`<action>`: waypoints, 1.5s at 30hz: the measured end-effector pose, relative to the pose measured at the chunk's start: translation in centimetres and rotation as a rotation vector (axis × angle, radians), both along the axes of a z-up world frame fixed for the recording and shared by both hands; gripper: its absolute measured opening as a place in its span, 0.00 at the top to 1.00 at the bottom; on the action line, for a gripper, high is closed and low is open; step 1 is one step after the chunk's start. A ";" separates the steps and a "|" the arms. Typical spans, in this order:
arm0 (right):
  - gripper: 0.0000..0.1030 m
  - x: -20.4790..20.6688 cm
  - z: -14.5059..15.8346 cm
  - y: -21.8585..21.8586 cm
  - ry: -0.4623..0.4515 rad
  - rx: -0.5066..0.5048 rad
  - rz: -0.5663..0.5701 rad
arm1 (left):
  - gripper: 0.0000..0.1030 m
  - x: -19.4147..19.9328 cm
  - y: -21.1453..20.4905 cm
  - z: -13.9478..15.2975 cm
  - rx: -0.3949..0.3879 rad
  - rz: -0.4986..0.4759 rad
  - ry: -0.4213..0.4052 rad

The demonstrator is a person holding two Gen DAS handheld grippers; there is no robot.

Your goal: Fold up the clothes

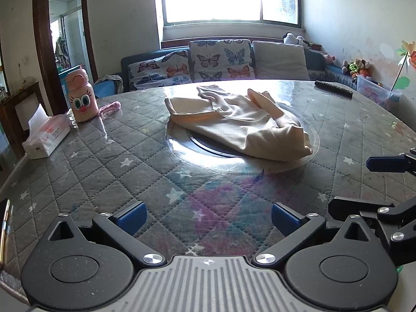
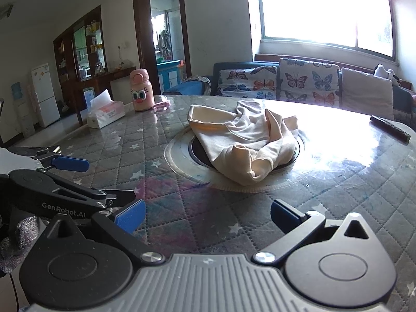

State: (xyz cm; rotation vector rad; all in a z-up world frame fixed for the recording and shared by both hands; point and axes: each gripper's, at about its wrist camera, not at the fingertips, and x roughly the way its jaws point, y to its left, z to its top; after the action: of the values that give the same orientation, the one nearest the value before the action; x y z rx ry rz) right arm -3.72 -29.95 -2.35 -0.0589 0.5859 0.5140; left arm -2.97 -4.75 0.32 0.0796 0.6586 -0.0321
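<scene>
A crumpled cream garment [image 1: 241,122] lies in a heap over the round black inset at the middle of the quilted table [image 1: 109,171]; it also shows in the right wrist view [image 2: 244,140]. My left gripper [image 1: 208,217] is open and empty, low over the table's near side, well short of the garment. My right gripper [image 2: 208,217] is open and empty too, also short of the garment. The right gripper's blue fingertips [image 1: 384,163] show at the right edge of the left wrist view.
A pink cartoon bottle [image 1: 82,96] and a tissue box [image 1: 45,137] stand at the table's left. A black remote [image 1: 334,88] lies at the far right. A sofa with butterfly cushions [image 1: 218,59] stands behind the table, under a bright window.
</scene>
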 end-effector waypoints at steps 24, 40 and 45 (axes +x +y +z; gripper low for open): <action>0.17 9.9 0.6 0.4 0.072 0.022 -0.013 | 0.20 9.2 0.8 0.7 -0.005 -0.023 0.023; 0.48 21.5 -1.9 3.0 0.211 -0.007 -0.030 | 0.28 13.6 3.6 0.7 0.000 0.012 0.035; 0.54 23.2 -3.7 2.9 0.246 -0.027 -0.065 | 0.28 14.4 4.0 0.1 0.000 0.019 0.055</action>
State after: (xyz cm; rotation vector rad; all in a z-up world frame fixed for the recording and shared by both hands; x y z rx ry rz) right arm 19.46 -27.07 -6.07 -0.0019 0.8322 0.4531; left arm 11.43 -0.78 0.42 0.0726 0.7143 -0.0159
